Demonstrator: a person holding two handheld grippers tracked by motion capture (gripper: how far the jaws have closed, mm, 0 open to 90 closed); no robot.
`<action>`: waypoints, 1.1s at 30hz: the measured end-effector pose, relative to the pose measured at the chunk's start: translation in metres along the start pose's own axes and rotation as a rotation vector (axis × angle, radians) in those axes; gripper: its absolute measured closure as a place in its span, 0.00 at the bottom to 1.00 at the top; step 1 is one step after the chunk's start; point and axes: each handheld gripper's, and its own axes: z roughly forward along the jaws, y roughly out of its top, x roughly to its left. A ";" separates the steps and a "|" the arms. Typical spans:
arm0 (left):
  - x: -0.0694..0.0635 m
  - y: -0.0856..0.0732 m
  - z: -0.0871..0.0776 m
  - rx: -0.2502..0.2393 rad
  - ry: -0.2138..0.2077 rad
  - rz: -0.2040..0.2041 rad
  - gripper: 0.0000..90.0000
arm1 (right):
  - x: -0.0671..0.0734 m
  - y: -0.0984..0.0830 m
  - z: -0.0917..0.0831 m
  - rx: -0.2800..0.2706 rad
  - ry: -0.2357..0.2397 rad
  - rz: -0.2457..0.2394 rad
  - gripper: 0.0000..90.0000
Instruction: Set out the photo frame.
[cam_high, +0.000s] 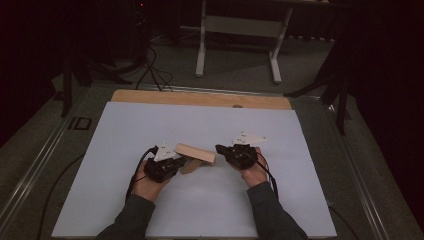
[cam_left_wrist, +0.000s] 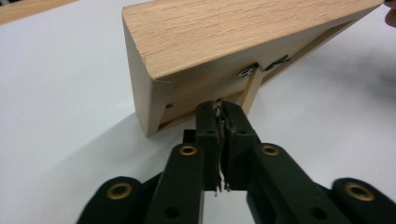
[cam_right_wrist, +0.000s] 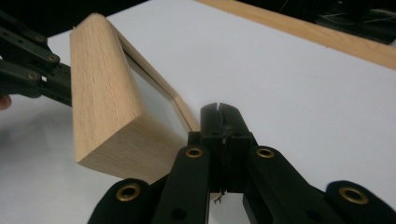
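A wooden picture frame (cam_high: 196, 152) stands tilted near the middle of the white sheet (cam_high: 125, 150) on the desk (cam_high: 200, 98), between the two grippers. The left gripper (cam_left_wrist: 221, 112) is clenched at the frame's back, its jaws pressed together just by the slim wooden prop (cam_left_wrist: 251, 91). The right gripper (cam_right_wrist: 223, 122) is also clenched, its jaws meeting at the frame's front edge beside the glass (cam_right_wrist: 156, 105); whether either pinches the wood I cannot tell.
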 end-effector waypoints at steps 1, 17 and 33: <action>0.000 0.000 0.000 0.005 0.003 0.003 0.99 | 0.001 -0.001 0.002 0.007 0.000 -0.002 1.00; 0.000 0.005 0.011 0.001 0.026 0.003 1.00 | 0.003 -0.004 0.009 0.031 0.015 -0.012 1.00; -0.009 0.012 0.009 -0.027 -0.009 0.005 1.00 | 0.005 -0.005 0.009 0.040 0.025 -0.037 1.00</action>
